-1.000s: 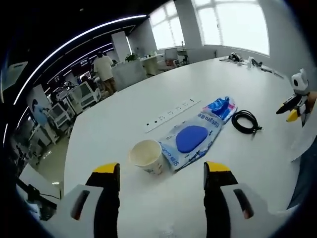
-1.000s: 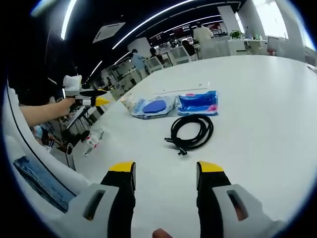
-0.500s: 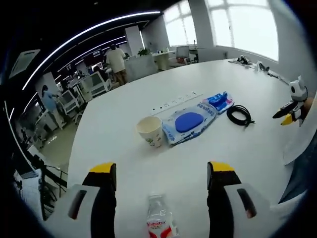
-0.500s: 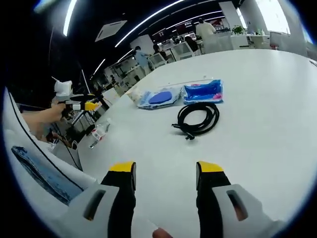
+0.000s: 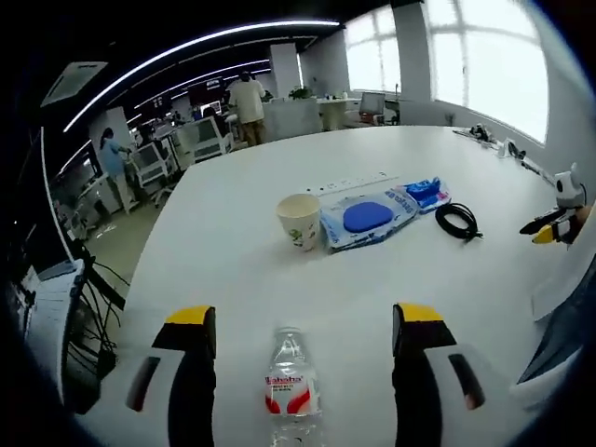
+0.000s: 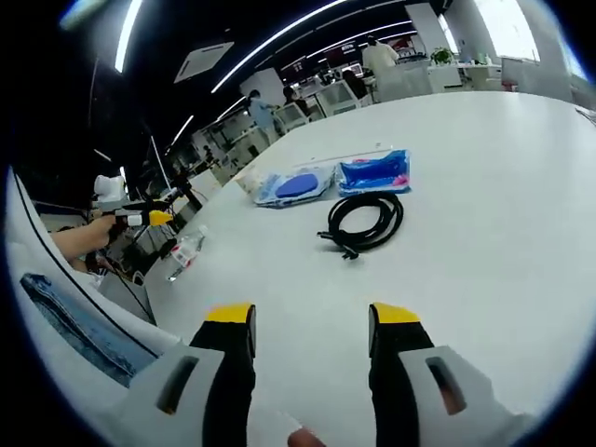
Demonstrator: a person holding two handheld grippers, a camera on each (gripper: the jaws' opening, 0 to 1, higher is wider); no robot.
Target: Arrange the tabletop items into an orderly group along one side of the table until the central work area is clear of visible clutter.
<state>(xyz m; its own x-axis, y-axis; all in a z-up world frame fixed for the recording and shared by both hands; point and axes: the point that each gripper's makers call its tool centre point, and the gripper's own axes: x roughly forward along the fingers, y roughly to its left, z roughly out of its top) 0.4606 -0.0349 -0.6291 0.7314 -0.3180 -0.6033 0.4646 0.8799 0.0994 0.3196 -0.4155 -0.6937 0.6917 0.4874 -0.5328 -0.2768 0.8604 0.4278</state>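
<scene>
Clear plastic water bottle with a red label (image 5: 288, 400) stands at the white table's (image 5: 233, 270) near edge between the left gripper's (image 5: 303, 326) wide-open, empty jaws, likely light, smooth and tippy, best pinched mid-body, while the right gripper (image 6: 307, 321) hangs equally wide, holding nothing.

My count on the table (image 5: 233, 214): 1 paper cup (image 5: 299, 222), 1 water bottle (image 5: 291, 391), lying down. 2 blue packs: 1 w/ a blue oval (image 5: 368, 218), 1 smaller pack (image 5: 427, 192) past it. 1 black cable coil (image 5: 458, 222). 1 white power strip (image 5: 351, 182) behind the packs. So 6 items, 5 kinds. I hold 2 grippers: left (image 5: 303, 321), right (image 6: 311, 318). Bkgd: at least 2 people standing, 1 in a light top (image 5: 248, 99), 1 in blue (image 5: 113, 156); more I can't count.
</scene>
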